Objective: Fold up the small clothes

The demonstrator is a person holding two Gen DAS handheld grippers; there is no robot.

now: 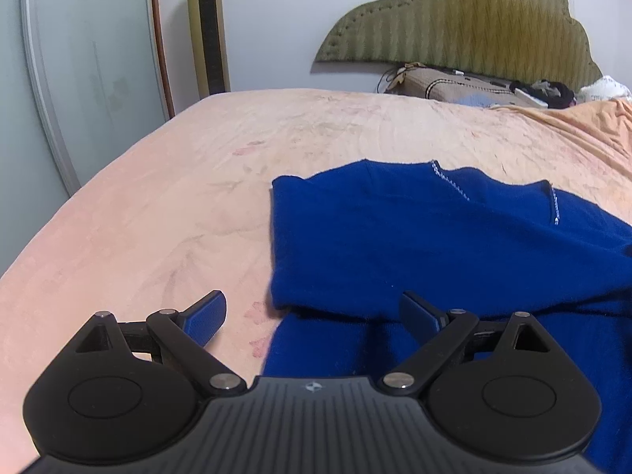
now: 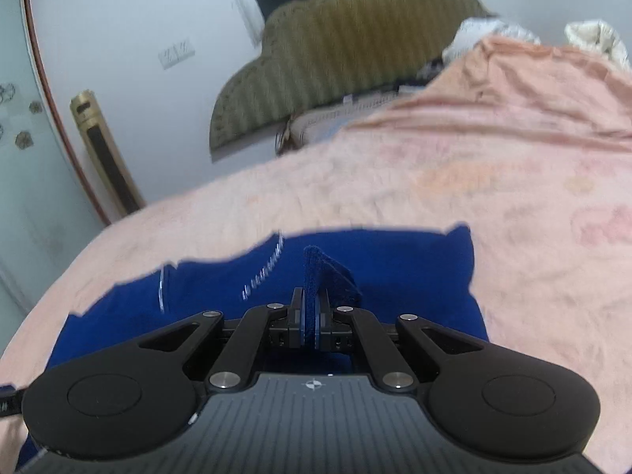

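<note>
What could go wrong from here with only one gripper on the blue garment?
1. The right gripper pinches only a narrow bunched edge of the blue garment; it may slip out if pulled.
2. The left gripper is open and holds nothing, so a one-sided pull could drag the garment across the pink blanket and skew the fold.
3. The right wrist view is motion-blurred, so the placement of the fold edge is hard to judge.

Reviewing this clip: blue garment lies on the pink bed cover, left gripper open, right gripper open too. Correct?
Not quite. The right gripper is shut on a fold of the blue garment, as the right wrist view shows. The left gripper is open.
</note>
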